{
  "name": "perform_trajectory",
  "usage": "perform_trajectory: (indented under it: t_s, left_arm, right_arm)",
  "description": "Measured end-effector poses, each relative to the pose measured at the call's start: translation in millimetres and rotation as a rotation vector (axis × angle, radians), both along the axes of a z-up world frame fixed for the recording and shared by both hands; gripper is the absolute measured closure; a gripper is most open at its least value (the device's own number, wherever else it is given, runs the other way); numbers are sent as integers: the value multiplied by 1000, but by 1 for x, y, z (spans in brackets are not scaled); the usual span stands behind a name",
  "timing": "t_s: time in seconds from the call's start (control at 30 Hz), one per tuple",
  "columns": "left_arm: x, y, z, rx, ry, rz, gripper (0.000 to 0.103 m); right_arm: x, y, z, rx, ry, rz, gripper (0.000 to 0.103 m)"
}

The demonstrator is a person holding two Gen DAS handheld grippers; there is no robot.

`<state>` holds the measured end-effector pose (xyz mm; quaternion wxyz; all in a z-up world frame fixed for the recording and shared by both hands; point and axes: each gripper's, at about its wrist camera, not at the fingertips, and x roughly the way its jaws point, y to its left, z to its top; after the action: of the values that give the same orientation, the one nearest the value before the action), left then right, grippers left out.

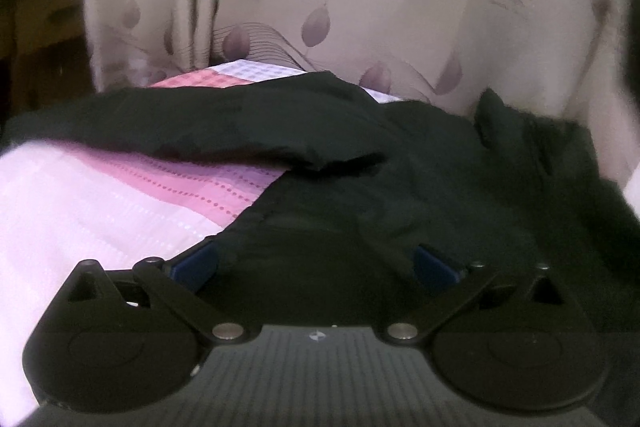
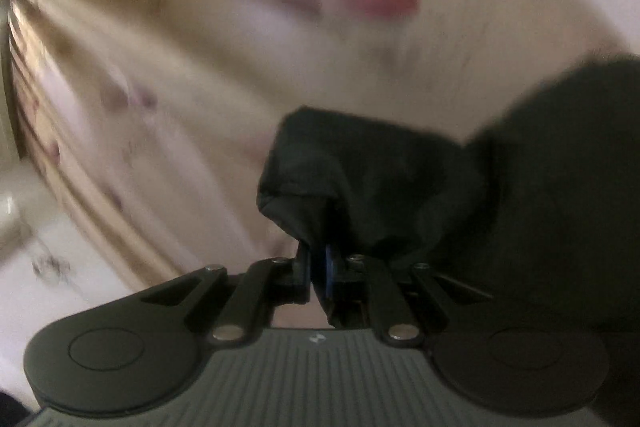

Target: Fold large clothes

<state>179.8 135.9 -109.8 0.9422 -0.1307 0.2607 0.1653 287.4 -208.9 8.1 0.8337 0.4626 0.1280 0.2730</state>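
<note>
Bare pink checked bedcover (image 1: 100,195) lies open left of the black garment (image 1: 400,187), while the leaf-print curtain (image 1: 360,7) hangs close behind, blocking passage.

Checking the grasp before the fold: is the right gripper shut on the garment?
Shut: the right gripper has its fingers closed together, pinching a bunch of the black garment.

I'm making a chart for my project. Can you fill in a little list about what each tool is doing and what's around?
left tool: open, fingers spread wide, black garment lying between them
right tool: shut on a bunched bit of the black garment, lifted up
garment: dark, mostly spread flat on the bed, one sleeve lying across
bedspread: pink and white, checked
curtain: cream with purple leaves, behind the bed
picture quality: right view is blurry
</note>
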Motion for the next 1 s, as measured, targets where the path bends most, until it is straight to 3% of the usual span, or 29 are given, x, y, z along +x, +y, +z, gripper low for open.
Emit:
perform_trajectory:
  t_s: [0.13,0.27,0.4,0.53,0.73,0.8,0.9,0.93,0.97,1.0]
  left_arm:
    - [-2,4,0,-34,-18,3,0]
    - [-3,5,0,-48,-28,3,0]
    - [-4,9,-1,-77,-42,3,0]
    - [-4,9,-2,-82,-41,4,0]
    - [-3,10,-1,-86,-25,-17,0]
    - [-9,17,6,-106,-43,-53,3]
    - [-25,38,24,-127,-110,-47,3]
    - [-28,46,28,-130,-122,-36,2]
    - [-30,57,33,-138,-132,-19,2]
    - [-30,71,37,-152,-138,8,2]
  right_arm:
    - [20,65,-30,-184,52,41,97]
    - [37,101,-76,-347,158,86,97]
    - [45,131,-108,-576,192,184,95]
    - [44,158,-126,-845,148,255,92]
    - [40,169,-124,-973,96,291,91]
    - [29,163,-111,-982,97,264,84]
    - [-13,146,-94,-936,-17,233,54]
    - [-28,137,-91,-924,-62,230,35]
    - [-39,131,-88,-925,-85,223,24]
    - [-50,124,-87,-933,-99,213,24]
